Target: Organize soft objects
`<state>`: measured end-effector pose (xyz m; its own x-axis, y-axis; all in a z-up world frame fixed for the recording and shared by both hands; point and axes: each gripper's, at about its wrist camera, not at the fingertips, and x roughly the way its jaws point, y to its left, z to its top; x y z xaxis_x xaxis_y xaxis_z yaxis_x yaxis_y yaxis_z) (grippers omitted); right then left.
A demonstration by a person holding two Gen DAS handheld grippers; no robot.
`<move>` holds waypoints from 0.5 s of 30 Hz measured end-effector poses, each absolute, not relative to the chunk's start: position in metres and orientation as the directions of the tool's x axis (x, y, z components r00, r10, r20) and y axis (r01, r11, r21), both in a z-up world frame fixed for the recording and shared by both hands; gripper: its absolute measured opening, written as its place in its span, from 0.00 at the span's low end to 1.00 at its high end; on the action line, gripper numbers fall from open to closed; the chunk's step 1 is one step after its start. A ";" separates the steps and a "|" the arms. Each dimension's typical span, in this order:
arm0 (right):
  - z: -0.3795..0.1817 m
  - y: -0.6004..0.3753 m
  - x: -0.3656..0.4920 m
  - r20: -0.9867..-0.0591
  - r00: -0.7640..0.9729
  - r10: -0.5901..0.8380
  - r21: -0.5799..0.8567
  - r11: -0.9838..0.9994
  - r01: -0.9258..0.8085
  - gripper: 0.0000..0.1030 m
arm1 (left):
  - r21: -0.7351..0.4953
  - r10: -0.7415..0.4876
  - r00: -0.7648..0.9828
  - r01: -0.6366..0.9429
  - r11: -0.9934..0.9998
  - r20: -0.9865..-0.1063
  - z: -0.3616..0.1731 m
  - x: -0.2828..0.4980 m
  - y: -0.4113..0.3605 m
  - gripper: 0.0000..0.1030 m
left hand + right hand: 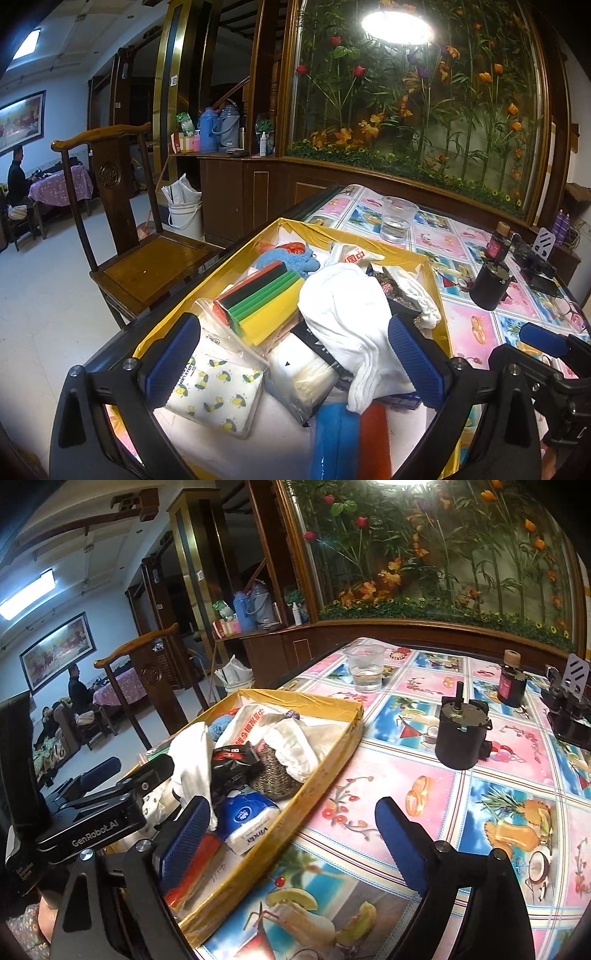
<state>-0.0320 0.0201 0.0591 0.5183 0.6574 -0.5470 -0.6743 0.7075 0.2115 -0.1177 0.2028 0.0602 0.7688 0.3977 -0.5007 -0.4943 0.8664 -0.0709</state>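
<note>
We see a shallow yellow box [432, 266] on the bench [424, 786], which wears a bright fruit-and-drink patterned cloth. The box is packed with soft things: a white cloth [343, 306] draped over the middle of the heap, a lemon-print packet [218, 391] at the near left, a stack of coloured sponges [266, 299] behind it, a blue fuzzy cloth [291, 258] towards the far end, and a blue-and-white tissue pack [247, 819] near the right wall.

Our left gripper [295, 362] hangs over the near part of the box, its fingers spread wide with nothing pinched; the white cloth lies between them, close to the right finger. Our right gripper [291, 834] straddles the box's right wall, fingers likewise wide apart and gripping nothing, one finger over the box, the other over the bare cloth.

To the right stand a clear cup [365, 668], a black cylinder [461, 734] and a dark bottle [511, 683].
</note>
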 end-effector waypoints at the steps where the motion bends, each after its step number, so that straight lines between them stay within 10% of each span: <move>1: 0.059 0.020 -0.031 -0.550 0.520 0.653 0.211 0.711 -0.671 0.91 | -0.067 0.405 0.763 -0.502 0.862 -0.503 0.060 -0.119 0.203 1.00; 15: 0.060 0.017 -0.033 -0.546 0.541 0.640 0.180 0.720 -0.670 0.91 | -0.003 0.477 0.683 -0.575 0.818 -0.553 0.053 -0.127 0.202 1.00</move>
